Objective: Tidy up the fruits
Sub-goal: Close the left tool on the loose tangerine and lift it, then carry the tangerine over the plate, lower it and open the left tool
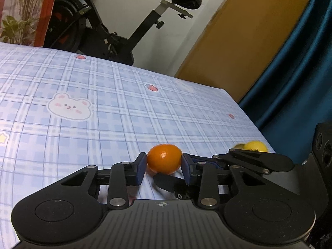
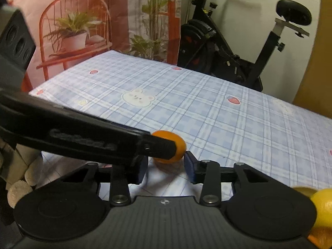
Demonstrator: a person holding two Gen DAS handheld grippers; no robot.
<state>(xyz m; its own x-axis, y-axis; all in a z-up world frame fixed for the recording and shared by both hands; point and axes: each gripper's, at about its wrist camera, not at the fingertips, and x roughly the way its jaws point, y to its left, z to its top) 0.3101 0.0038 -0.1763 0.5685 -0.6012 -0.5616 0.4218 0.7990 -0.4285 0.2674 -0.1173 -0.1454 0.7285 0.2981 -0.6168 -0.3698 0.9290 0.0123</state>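
Observation:
A small orange (image 1: 164,158) sits between the blue pads of my left gripper (image 1: 164,164), which is shut on it just above the blue plaid tablecloth (image 1: 103,95). The same orange shows in the right wrist view (image 2: 172,148), partly behind the left gripper's black finger (image 2: 157,146). My right gripper (image 2: 166,167) is open, its pads just short of the orange on either side. A yellow lemon (image 1: 255,146) lies near the table's right edge, and also shows at the lower right of the right wrist view (image 2: 322,209).
The table's right edge (image 1: 249,116) drops off beside a blue curtain (image 1: 294,72). An exercise bike (image 2: 238,47) stands behind the table. An orange fruit (image 2: 319,238) shows below the lemon. A red chair with a plant (image 2: 72,35) stands at the far left.

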